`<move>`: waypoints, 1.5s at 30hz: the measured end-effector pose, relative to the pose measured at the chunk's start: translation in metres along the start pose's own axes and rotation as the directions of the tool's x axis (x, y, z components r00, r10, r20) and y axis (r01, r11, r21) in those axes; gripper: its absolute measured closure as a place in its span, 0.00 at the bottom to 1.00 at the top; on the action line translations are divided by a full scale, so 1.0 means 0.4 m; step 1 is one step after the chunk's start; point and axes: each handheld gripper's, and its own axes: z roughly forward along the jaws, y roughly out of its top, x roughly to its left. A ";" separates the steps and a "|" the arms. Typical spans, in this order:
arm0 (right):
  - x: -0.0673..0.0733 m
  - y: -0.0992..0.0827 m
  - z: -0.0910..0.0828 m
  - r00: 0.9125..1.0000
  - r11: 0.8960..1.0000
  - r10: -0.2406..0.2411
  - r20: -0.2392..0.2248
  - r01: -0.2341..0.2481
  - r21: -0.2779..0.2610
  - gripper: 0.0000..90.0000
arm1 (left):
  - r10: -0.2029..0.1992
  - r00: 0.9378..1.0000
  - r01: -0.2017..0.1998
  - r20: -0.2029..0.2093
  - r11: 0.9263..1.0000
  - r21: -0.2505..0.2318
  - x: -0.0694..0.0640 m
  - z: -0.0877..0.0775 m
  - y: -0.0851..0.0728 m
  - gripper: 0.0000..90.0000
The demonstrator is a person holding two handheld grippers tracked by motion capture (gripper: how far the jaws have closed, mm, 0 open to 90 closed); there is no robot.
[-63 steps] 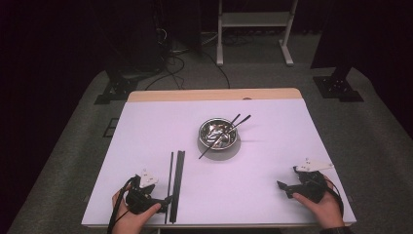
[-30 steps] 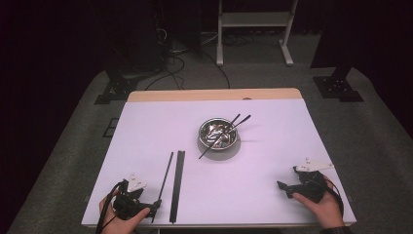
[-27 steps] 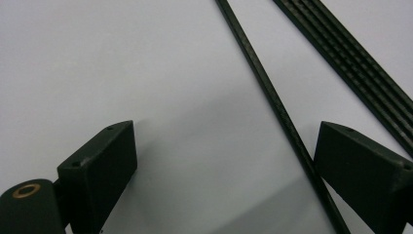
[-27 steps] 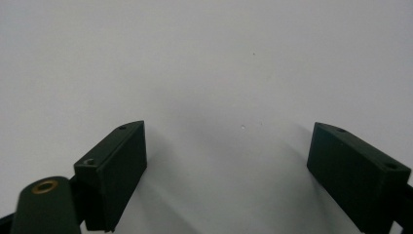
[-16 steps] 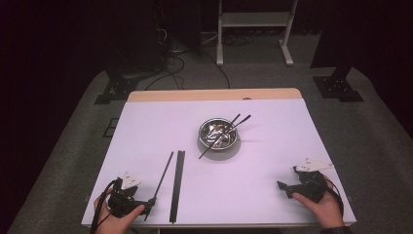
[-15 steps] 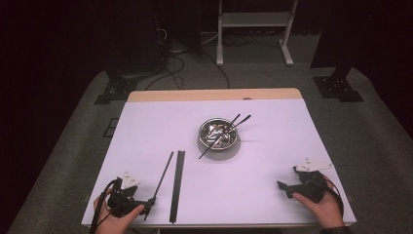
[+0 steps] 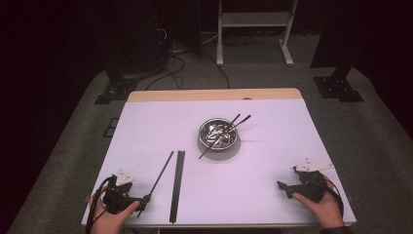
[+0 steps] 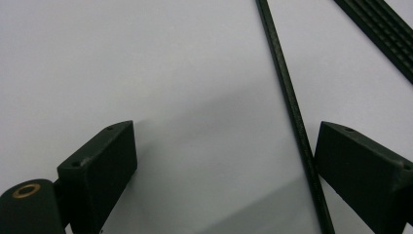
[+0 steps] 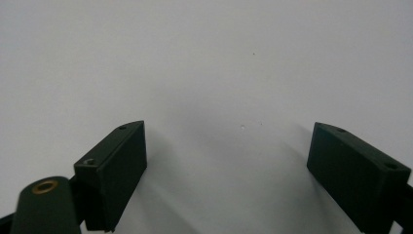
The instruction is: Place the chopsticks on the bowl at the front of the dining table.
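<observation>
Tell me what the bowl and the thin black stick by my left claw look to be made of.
The bowl looks like polished metal, probably steel: silvery, with bright reflections inside. The thin black stick lies between the open jaws of the left claw, near one of them. It looks like matte black plastic or lacquered wood, dull with faint ribbing; I cannot tell which.

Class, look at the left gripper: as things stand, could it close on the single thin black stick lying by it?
Probably yes. The left gripper is open, and the thin black stick already runs between its jaws, close against one of them, flat on the white table. Nothing lies between. The wider black strip lies apart.
</observation>
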 end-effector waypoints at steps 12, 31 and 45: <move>0.000 0.000 0.000 1.000 1.000 0.000 0.000 0.000 0.000 0.14 | -0.019 1.000 0.019 -0.013 1.000 -0.001 0.038 -0.001 -0.002 0.09; 0.000 0.000 0.000 1.000 1.000 0.000 0.000 0.000 0.000 0.14 | -0.058 0.998 0.058 -0.034 0.998 -0.004 0.090 0.001 0.000 0.09; 0.000 0.000 0.000 1.000 1.000 0.000 -0.001 0.000 0.000 0.14 | -0.076 0.996 0.076 -0.046 0.997 -0.008 0.126 0.004 0.002 0.09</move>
